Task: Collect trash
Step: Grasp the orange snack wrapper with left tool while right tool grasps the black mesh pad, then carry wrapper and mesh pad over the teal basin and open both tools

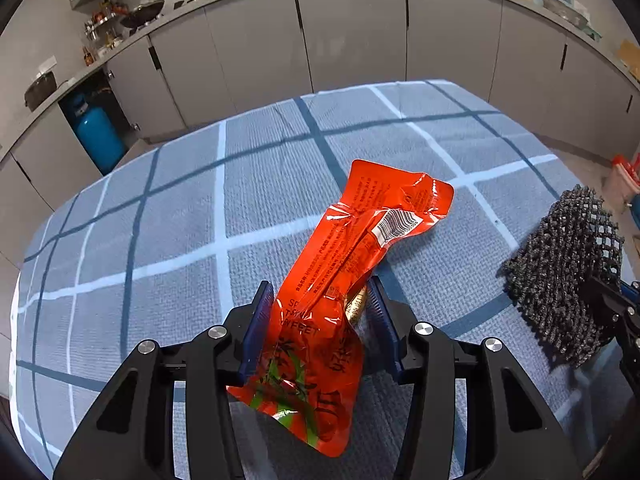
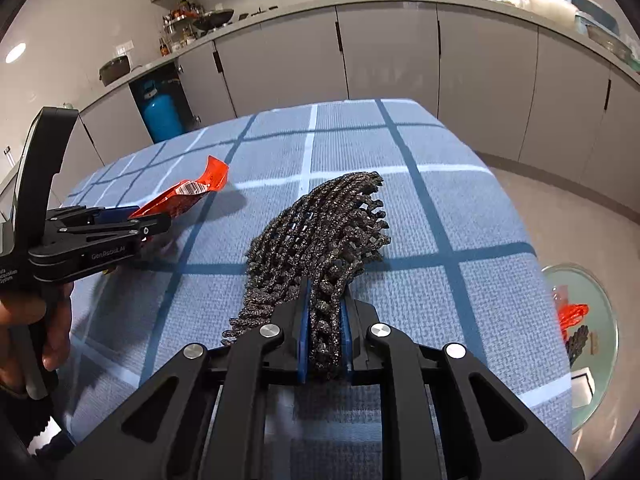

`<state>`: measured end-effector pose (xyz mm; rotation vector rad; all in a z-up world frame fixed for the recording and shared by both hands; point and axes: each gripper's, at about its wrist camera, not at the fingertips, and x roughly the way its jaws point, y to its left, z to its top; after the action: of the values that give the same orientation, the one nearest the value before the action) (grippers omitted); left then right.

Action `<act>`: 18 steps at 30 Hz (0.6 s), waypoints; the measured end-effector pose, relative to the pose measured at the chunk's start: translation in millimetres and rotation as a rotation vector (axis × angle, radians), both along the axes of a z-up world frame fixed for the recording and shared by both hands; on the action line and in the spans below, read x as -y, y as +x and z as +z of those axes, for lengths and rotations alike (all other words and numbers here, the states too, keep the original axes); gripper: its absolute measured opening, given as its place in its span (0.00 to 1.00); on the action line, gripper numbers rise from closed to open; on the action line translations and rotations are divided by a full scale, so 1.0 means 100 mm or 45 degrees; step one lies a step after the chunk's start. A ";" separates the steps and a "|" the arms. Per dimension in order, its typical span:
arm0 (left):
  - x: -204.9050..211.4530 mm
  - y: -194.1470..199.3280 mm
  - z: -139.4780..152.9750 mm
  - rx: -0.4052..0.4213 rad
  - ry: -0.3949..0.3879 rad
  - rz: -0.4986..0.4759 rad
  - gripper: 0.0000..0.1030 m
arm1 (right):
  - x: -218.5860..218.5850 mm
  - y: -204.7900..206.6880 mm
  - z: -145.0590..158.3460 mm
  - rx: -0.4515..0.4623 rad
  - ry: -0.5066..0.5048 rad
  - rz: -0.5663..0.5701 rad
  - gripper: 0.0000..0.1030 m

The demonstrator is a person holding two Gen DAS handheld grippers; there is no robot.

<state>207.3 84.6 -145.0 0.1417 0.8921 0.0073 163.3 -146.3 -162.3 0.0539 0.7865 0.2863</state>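
My left gripper (image 1: 320,304) is shut on a red snack wrapper (image 1: 352,248), which sticks out forward above the blue checked tablecloth (image 1: 200,200). The wrapper (image 2: 184,196) and the left gripper (image 2: 156,226) also show at the left of the right wrist view. My right gripper (image 2: 325,320) is shut on a dark grey foam mesh sleeve (image 2: 324,232), held just above the cloth. The mesh (image 1: 568,272) also shows at the right edge of the left wrist view.
A round clear bin (image 2: 600,320) with red and dark trash inside stands on the floor past the table's right edge. Grey kitchen cabinets (image 1: 352,32) run behind the table. A blue gas cylinder (image 1: 98,132) stands in an open cabinet at the left.
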 end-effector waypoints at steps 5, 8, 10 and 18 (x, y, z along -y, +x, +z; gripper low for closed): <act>0.04 -0.04 0.09 0.026 0.002 -0.003 0.47 | 0.03 -0.05 0.10 0.039 0.009 -0.004 0.14; 0.07 -0.04 0.16 0.042 -0.002 0.001 0.46 | 0.07 -0.08 0.17 0.065 0.018 -0.010 0.14; 0.10 -0.05 0.22 0.058 -0.006 -0.003 0.46 | 0.10 -0.10 0.21 0.084 0.022 -0.018 0.14; 0.43 -0.07 0.39 0.105 -0.009 -0.079 0.46 | 0.32 -0.21 0.35 0.133 0.037 -0.080 0.14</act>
<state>200.0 41.8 -106.0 0.1614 0.8054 -0.0473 142.0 -178.0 -127.2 0.0900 0.6758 0.2393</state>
